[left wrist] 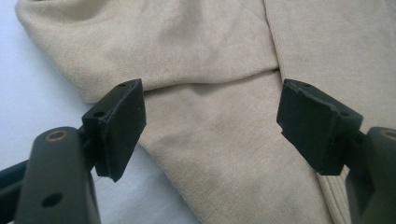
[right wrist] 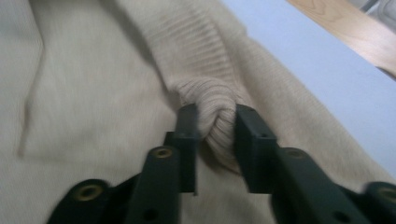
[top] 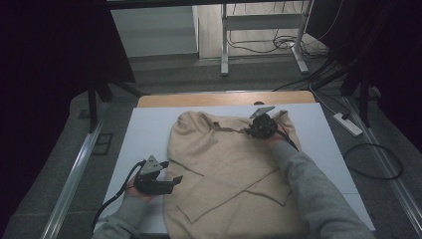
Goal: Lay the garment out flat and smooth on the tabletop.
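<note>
Sweater (top: 226,169) lies spread on the white table (top: 144,132). Right tongs (right wrist: 215,140) pinch what seems its ribbed hem, blurred. Left tongs (left wrist: 210,126) gape, unclenched, above a sleeve.

Dim high view, dark edges, blurred close-ups

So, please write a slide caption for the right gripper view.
Right gripper pinching the ribbed edge of a beige sweater.

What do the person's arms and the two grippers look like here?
Both arms wear grey sleeves. The left gripper and right gripper are black, each topped by a grey three-cornered plate and trailing a black cable. Their jaws are flat black blocks on dark arms with brass-ringed screw holes.
</note>
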The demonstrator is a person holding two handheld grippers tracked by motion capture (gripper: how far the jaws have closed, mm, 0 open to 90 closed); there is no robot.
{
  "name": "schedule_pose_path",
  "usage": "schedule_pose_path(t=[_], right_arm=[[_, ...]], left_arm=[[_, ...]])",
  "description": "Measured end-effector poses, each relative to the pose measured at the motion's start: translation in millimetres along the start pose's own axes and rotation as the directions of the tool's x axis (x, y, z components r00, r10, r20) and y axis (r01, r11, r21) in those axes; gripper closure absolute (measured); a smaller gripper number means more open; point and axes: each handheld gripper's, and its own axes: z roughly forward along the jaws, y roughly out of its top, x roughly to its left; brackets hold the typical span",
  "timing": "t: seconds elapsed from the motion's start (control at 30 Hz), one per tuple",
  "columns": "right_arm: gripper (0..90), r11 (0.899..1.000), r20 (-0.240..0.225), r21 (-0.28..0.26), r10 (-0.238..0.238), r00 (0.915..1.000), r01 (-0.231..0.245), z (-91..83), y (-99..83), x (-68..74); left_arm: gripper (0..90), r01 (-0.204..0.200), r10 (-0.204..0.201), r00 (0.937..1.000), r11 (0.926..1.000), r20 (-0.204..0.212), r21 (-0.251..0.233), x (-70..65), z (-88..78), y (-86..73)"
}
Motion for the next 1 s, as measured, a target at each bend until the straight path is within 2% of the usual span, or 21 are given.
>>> schedule_pose_path(t=[0.07, 0.1, 0.13, 0.2, 0.23, 0.27, 0.3, 0.33, 0.37, 0.4, 0.47, 0.5, 0.53, 0.6, 0.63, 0.73, 0.83, 0.87, 0.9, 0.97, 1.0], right_arm=[[75.3, 0.999, 0.041, -0.021, 0.041, 0.9983, -0.04, -0.4, 9.5, -17.1], [75.3, 0.995, 0.059, -0.049, 0.089, 0.9943, -0.086, -0.4, 14.1, -27.1], [74.8, 0.987, 0.083, -0.082, 0.146, 0.9859, -0.139, -0.2, 18.4, -37.4], [67.2, 0.965, 0.149, -0.141, 0.241, 0.9589, -0.221, 3.0, 26.3, -54.1], [56.4, 0.959, 0.196, -0.149, 0.266, 0.9437, -0.24, 6.9, 29.5, -58.2], [44.5, 0.958, 0.268, -0.136, 0.282, 0.9211, -0.254, 11.6, 32.1, -59.4], [41.5, 0.958, 0.303, -0.116, 0.285, 0.9094, -0.261, 15.5, 34.2, -58.4], [38.9, 0.963, 0.321, -0.113, 0.269, 0.9081, -0.245, 16.9, 36.8, -54.1], [37.8, 0.971, 0.336, -0.117, 0.237, 0.9114, -0.21, 16.4, 40.1, -47.5], [38.0, 0.978, 0.321, -0.114, 0.205, 0.9245, -0.177, 15.0, 43.9, -40.1], [41.5, 0.987, 0.238, -0.099, 0.149, 0.9599, -0.128, 11.7, 50.7, -25.0], [43.1, 0.99, 0.198, -0.095, 0.123, 0.9724, -0.106, 10.0, 53.8, -17.0], [44.6, 0.992, 0.158, -0.094, 0.102, 0.9821, -0.088, 8.9, 56.1, -9.6], [45.7, 0.993, 0.071, -0.087, 0.089, 0.9935, -0.083, 9.8, 59.4, 4.3], [45.8, 0.994, 0.036, -0.074, 0.08, 0.9962, -0.077, 11.9, 60.2, 10.9], [45.0, 0.997, -0.027, -0.039, 0.066, 0.9975, -0.067, 25.3, 55.1, 27.6], [42.5, 0.996, -0.048, 0.047, 0.079, 0.9957, -0.077, 44.4, 36.2, 35.7], [44.3, 0.996, -0.042, -0.022, 0.087, 0.9953, -0.088, 45.3, 25.4, 37.7], [44.5, 0.991, -0.048, -0.05, 0.123, 0.9912, -0.126, 43.9, 20.9, 36.7], [43.7, 0.981, -0.073, -0.056, 0.184, 0.9803, -0.188, 39.2, 17.4, 32.8], [42.2, 0.981, -0.073, -0.047, 0.185, 0.9801, -0.188, 36.2, 16.8, 32.6]], left_arm=[[23.9, 0.001, -0.001, 1.0, 1.0, 0.002, -0.007, 0.0, 0.2, 0.2], [23.9, 0.001, -0.001, 1.0, 1.0, 0.001, -0.007, 0.3, 0.1, 0.3], [23.9, -0.001, 0.001, 1.0, 1.0, 0.001, -0.007, 0.7, 0.1, 0.4], [23.9, 0.0, 0.0, 1.0, 1.0, 0.0, -0.008, 1.4, 0.1, 0.5], [23.9, 0.002, -0.002, 1.0, 0.9999, -0.003, -0.01, 1.7, 0.1, 0.5], [23.9, 0.001, -0.001, 1.0, 0.9999, -0.004, -0.011, 1.8, -0.1, 0.5], [23.9, 0.0, 0.0, 1.0, 0.9999, -0.004, -0.017, 1.6, -0.4, 0.6], [23.9, -0.003, 0.002, 1.0, 0.9998, -0.003, -0.021, 1.5, -1.1, 0.6], [24.0, -0.004, 0.004, 1.0, 0.9997, -0.003, -0.024, 1.5, -1.5, 0.6], [24.0, -0.008, 0.008, 1.0, 0.9997, -0.002, -0.022, 1.7, -1.9, 0.5], [24.0, -0.008, 0.008, 1.0, 0.9997, 0.001, -0.023, 1.6, -1.4, 0.5], [24.0, -0.01, 0.01, 0.9999, 0.9997, 0.003, -0.022, 1.5, -1.2, 0.5], [24.0, -0.011, 0.011, 0.9999, 0.9997, 0.003, -0.021, 1.2, -1.3, 0.5], [24.0, -0.01, 0.01, 0.9999, 0.9996, 0.002, -0.024, 0.6, -2.1, 0.5], [24.0, -0.01, 0.01, 0.9999, 0.9996, -0.001, -0.027, 0.5, -2.7, 0.6], [24.0, -0.011, 0.011, 0.9999, 0.9996, -0.003, -0.027, 0.7, -3.3, 0.7], [24.0, -0.016, 0.016, 0.9999, 0.9997, -0.001, -0.02, 0.6, -2.2, 0.3], [24.0, -0.016, 0.016, 0.9999, 0.9997, -0.001, -0.02, 0.5, -2.0, 0.3], [24.0, -0.016, 0.016, 0.9999, 0.9997, 0.0, -0.019, 0.6, -1.9, 0.2], [24.0, -0.016, 0.016, 0.9999, 0.9997, -0.001, -0.017, 0.8, -1.4, 0.3], [24.0, -0.016, 0.016, 0.9999, 0.9997, -0.001, -0.017, 0.8, -1.5, 0.4]])
